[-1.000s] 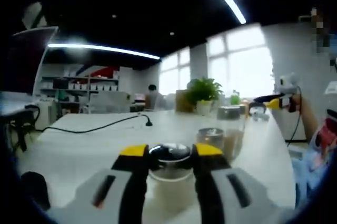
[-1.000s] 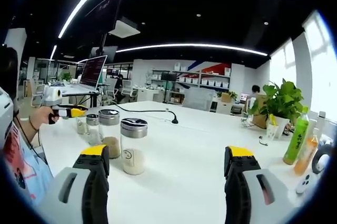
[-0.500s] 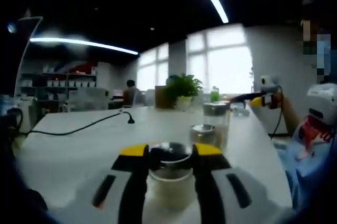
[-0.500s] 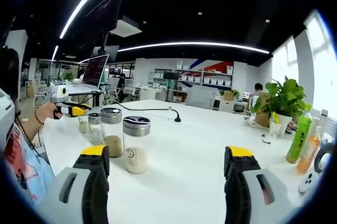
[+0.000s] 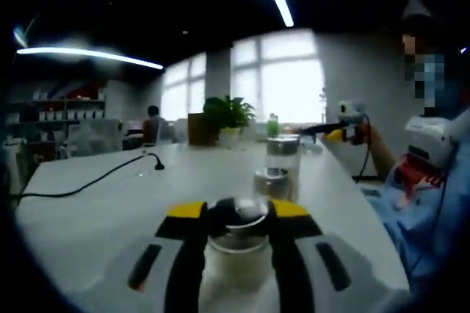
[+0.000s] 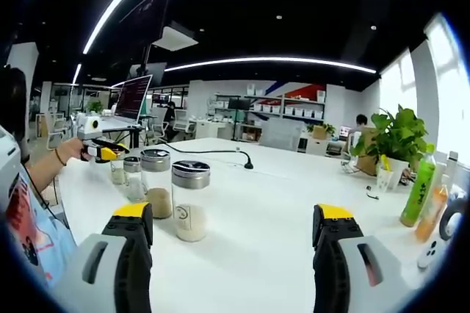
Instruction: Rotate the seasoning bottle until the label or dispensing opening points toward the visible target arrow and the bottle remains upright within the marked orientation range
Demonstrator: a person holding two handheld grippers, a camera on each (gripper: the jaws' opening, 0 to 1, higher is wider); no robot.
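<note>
A glass seasoning bottle (image 5: 236, 256) with a metal lid and pale powder inside stands upright on the white table (image 5: 88, 217). My left gripper (image 5: 236, 211) is shut on it just below the lid. In the right gripper view the left gripper (image 6: 101, 153) shows far left in a person's hand, at the far end of a row of jars. My right gripper (image 6: 235, 223) stands open and wide over the table (image 6: 250, 195), holding nothing. It also shows in the left gripper view as the right gripper (image 5: 334, 134), held in a hand. I see no arrow mark.
Two more jars (image 5: 281, 160) stand just beyond the held bottle. The nearest jar (image 6: 190, 191) and a brown-filled jar (image 6: 154, 182) sit left of my right gripper. A black cable (image 5: 81, 186), a potted plant (image 6: 395, 140) and a green drink bottle (image 6: 416, 188) are on the table.
The left gripper view has swung, so the room slid left behind the held bottle, which stays between the jaws. In the right gripper view the left gripper has shifted slightly right.
</note>
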